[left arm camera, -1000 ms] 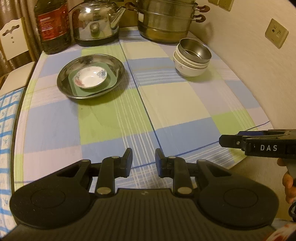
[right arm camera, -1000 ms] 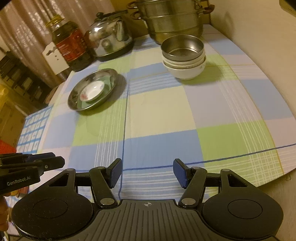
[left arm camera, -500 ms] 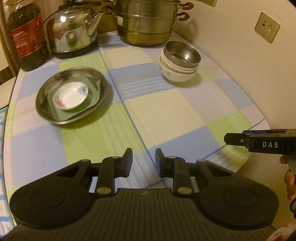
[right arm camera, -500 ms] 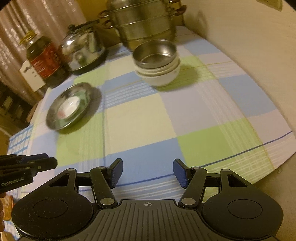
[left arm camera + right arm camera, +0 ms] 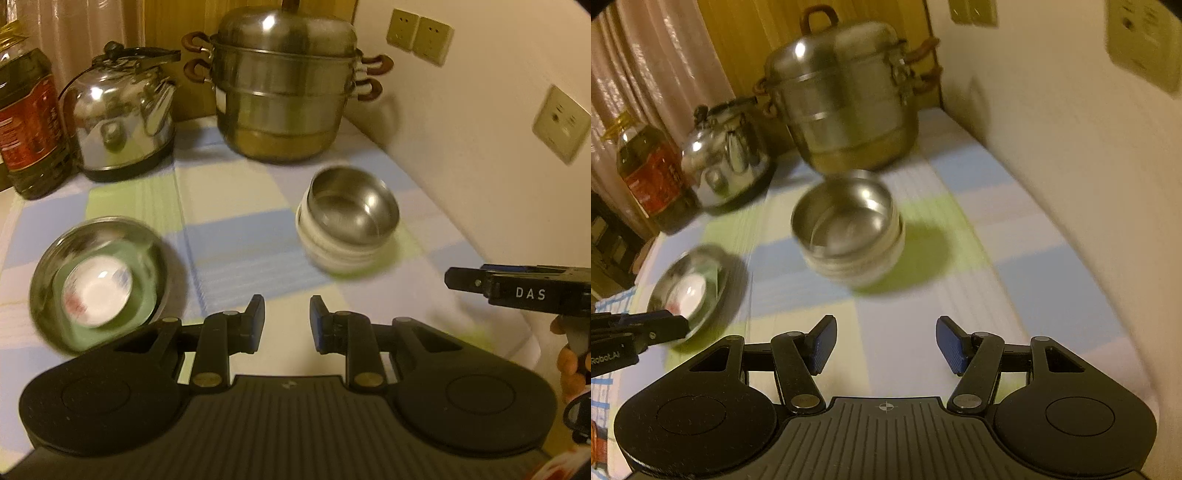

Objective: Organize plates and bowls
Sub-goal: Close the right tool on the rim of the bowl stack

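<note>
Two piles sit on the checked tabletop (image 5: 229,229). One is the stack of bowls (image 5: 347,225), a shiny metal bowl (image 5: 846,218) nested on top of white ones. The other is a wide metal plate (image 5: 96,280) with a green square dish and a small white saucer (image 5: 96,291) inside it.

The thing that matters for the next move is which pile lies ahead of which jaws. In the right wrist view, the stack of bowls lies straight ahead of the right gripper (image 5: 885,345), just a little to the left of the middle, and still apart from it. The metal plate is far off to the left in that view. So the right hand looks like the nearer one for the bowls.

In the left wrist view, the metal plate lies ahead and to the left of the left gripper (image 5: 287,321), quite near it. The bowls lie ahead and to the right.

The right jaws stand well apart with nothing between them. The left jaws stand only a little apart (just a narrow gap), and they hold nothing too.

The bowls are round, so they have no long side to line up with. My guess is that the jaws would need to come down over a rim. The pictures are blurry, so small details are hard to tell.
</note>
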Action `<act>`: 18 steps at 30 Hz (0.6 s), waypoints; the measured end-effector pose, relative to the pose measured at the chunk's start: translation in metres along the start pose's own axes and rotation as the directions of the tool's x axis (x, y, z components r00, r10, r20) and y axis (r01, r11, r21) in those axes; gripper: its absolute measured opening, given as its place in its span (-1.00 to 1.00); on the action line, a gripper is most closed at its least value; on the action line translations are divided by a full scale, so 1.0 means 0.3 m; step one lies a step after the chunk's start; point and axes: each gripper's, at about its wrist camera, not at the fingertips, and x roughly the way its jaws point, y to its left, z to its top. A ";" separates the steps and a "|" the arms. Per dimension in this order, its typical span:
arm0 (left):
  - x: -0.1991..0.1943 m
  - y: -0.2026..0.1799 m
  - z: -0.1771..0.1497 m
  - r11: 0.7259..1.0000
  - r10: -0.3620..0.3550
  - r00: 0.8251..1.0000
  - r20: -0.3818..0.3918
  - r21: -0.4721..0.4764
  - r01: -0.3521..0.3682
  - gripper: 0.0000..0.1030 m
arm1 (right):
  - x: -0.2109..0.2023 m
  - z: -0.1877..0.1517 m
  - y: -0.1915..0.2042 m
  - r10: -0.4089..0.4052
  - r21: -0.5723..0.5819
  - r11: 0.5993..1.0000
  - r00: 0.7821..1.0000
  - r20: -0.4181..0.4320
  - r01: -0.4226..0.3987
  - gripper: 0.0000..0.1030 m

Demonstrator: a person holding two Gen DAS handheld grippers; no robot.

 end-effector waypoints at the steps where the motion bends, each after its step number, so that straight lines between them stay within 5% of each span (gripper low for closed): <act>1: 0.027 -0.015 0.026 1.000 0.005 1.000 0.006 -0.004 -0.005 -0.55 | 0.017 0.030 -0.012 0.006 -0.012 1.000 1.000 0.011 -0.006 0.18; 4: 0.102 -0.048 0.088 1.000 0.013 1.000 0.020 -0.020 -0.013 -0.55 | 0.082 0.108 -0.047 0.029 -0.050 0.998 0.999 0.039 -0.027 0.16; 12: 0.283 -0.099 0.196 0.997 0.059 0.998 0.016 -0.051 -0.058 -0.60 | 0.247 0.230 -0.100 0.129 -0.100 0.987 0.990 0.058 -0.123 -0.59; 18: 0.358 -0.103 0.229 0.995 0.081 0.997 -0.004 -0.061 -0.081 -0.77 | 0.329 0.267 -0.116 0.185 -0.118 0.977 0.981 0.048 -0.179 -0.81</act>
